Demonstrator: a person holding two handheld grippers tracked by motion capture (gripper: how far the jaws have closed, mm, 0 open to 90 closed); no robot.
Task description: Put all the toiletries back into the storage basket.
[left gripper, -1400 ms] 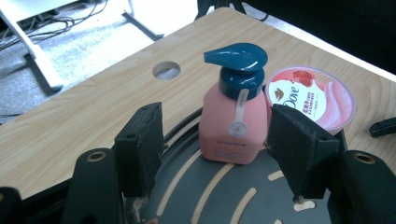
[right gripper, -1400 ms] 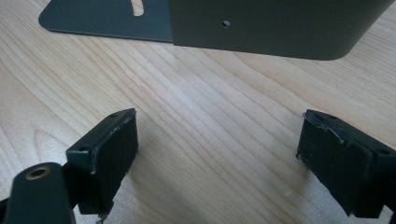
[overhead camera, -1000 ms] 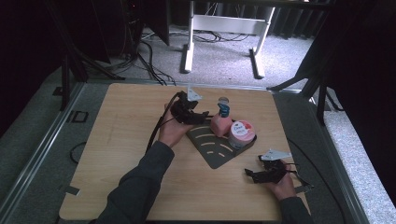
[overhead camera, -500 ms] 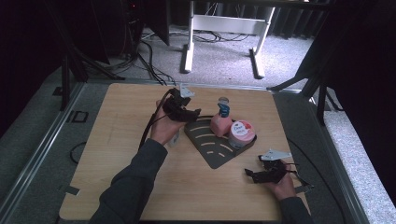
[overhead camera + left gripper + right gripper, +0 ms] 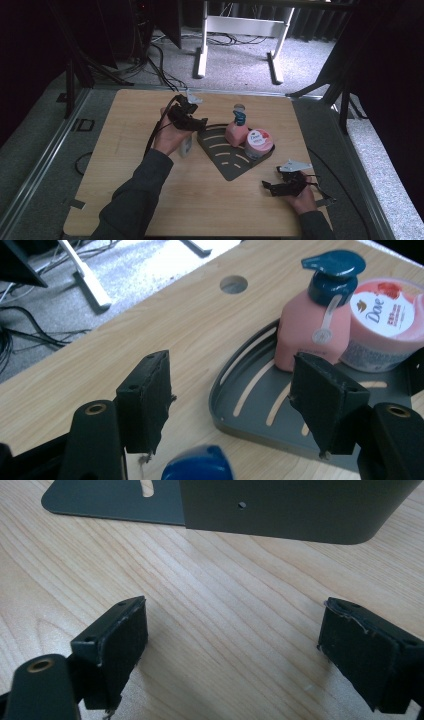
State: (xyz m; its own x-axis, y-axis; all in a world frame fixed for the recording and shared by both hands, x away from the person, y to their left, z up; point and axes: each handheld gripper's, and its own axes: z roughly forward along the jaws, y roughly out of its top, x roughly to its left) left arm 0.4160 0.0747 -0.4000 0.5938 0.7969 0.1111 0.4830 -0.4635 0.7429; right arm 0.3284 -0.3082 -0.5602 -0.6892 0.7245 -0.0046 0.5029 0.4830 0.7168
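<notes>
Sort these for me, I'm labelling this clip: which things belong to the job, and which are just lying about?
Job: blue-capped bottle, pink pump bottle, Dove jar, grey tray.
Lying about: floor cables, white desk frame.

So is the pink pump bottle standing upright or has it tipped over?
Upright. The pink pump bottle stands on its base in the grey corner tray, blue pump head on top, beside the Dove jar.

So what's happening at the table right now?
The left gripper hangs open by the dark corner tray, with a blue-capped thing just below its jaws. On the tray stand a pink pump bottle and a Dove jar. The right gripper rests open near the tray's front wall, holding nothing.
</notes>
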